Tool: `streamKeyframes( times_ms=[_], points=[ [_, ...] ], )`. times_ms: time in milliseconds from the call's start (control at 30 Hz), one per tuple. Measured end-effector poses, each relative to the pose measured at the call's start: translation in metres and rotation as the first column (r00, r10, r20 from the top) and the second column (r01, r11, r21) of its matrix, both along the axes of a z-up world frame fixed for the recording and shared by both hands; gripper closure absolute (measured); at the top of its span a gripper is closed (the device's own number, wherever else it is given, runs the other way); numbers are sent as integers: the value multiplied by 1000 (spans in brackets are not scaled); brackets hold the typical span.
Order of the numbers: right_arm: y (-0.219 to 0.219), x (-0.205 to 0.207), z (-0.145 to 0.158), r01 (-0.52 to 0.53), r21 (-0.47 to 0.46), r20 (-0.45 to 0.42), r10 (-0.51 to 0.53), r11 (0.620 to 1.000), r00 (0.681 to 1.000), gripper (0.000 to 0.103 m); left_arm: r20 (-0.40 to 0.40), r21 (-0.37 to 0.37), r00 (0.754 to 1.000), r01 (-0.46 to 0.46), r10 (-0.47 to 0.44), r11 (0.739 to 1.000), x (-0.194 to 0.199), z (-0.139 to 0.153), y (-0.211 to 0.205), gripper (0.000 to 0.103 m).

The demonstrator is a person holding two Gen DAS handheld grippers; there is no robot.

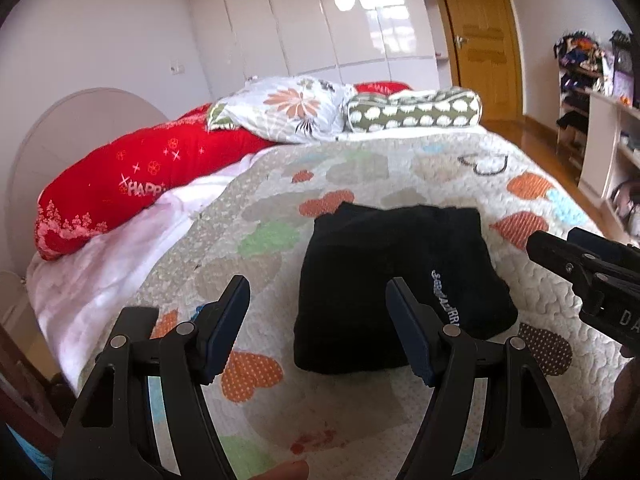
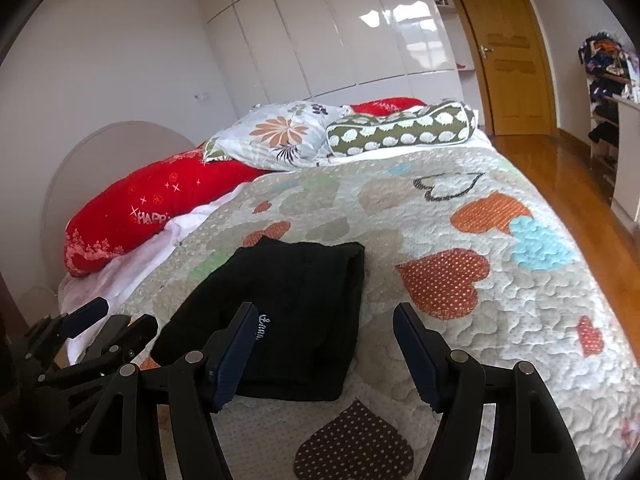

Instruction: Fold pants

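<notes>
Black pants (image 1: pixel 396 288), one pair, folded into a compact block with white lettering on the upper layer, lie flat on the heart-patterned quilt (image 1: pixel 360 168). Left gripper (image 1: pixel 318 320): jaws wide apart, holding nothing and touching nothing; the folded pants lie ahead of the jaws, mostly beyond the right-hand finger, with the quilt showing through the gap. Right gripper (image 2: pixel 324 344): jaws likewise wide apart and empty; here the pants (image 2: pixel 280 312) lie ahead and toward the left-hand finger, whose tip overlaps the lettered fold in this view, though actual contact cannot be confirmed. Each gripper appears at the edge of the other's view, the right one (image 1: pixel 560 252) beside the pants on one side and the left one (image 2: pixel 108 320) on the other. Past the jaws, at the far end of the bed, rest four cushions by count: two red pillows (image 1: pixel 132 184), one floral pillow (image 1: pixel 288 108) and one green spotted bolster (image 1: pixel 416 114). Farther off stand one white wardrobe (image 1: pixel 320 20) and one wooden door (image 1: pixel 480 36).
</notes>
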State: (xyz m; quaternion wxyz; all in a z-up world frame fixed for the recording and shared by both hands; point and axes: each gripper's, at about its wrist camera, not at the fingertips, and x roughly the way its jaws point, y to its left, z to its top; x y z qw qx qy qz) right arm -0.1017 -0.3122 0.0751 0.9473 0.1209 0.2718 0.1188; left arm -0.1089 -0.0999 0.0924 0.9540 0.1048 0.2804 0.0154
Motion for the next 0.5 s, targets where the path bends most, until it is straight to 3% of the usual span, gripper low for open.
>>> streamKeyframes(
  times_ms=[367, 500],
  points=[
    [29, -12, 26, -12, -66, 32, 14, 998, 999, 32, 71, -127, 995, 82, -73, 989, -13, 21, 26, 32],
    [42, -15, 26, -28, -91, 28, 30, 995, 999, 32, 69, -139, 993, 106, -97, 985, -14, 22, 29, 32]
  ],
)
